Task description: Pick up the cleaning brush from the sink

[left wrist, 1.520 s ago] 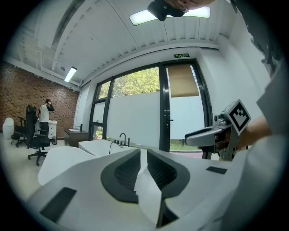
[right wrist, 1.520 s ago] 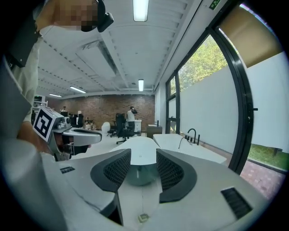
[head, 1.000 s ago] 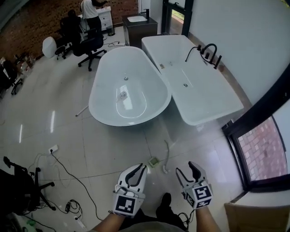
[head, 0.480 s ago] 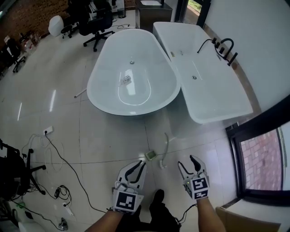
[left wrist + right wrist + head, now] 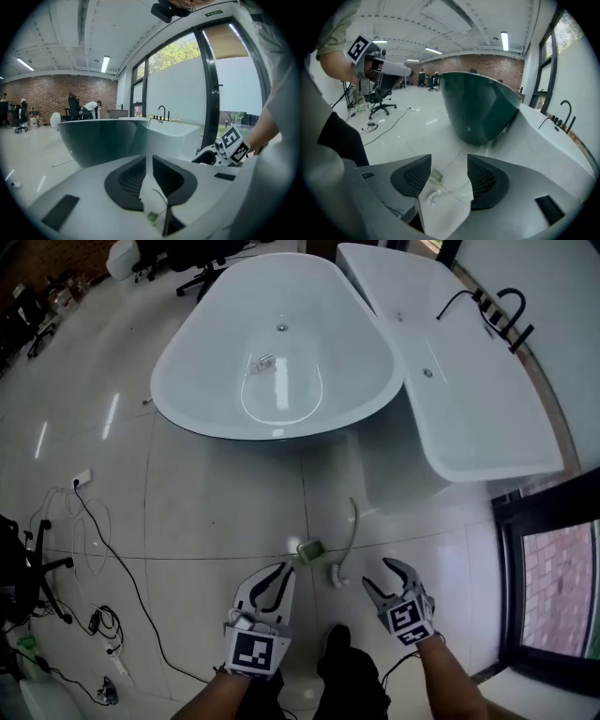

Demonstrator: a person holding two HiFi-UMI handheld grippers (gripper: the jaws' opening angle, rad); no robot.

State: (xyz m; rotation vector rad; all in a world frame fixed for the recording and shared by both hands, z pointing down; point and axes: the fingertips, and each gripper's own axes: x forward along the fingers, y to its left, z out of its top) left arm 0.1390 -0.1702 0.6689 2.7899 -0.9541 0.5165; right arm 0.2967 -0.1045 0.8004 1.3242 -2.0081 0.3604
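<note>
approaching step; nothing grasped yet.
- left gripper (image 5: 277, 576): jaws almost together, empty.
- right gripper (image 5: 380, 576): jaws apart, empty.
- both grippers: well short of the oval tub (image 5: 225, 432), on its near side.
- likely brush (image 5: 264, 361): one small pale item on the oval tub's bottom, near its drain; too small to confirm.
- next move, as judged: step to the oval tub's rim, reach down over it, set open jaws round the item.
- count: grippers, two; tubs, two, the rectangular tub (image 5: 487, 427) just right of the oval tub; black tap (image 5: 502, 310), one.
- floor before the oval tub: one white hooked tool (image 5: 349, 545), one green pad (image 5: 311, 550).
</note>
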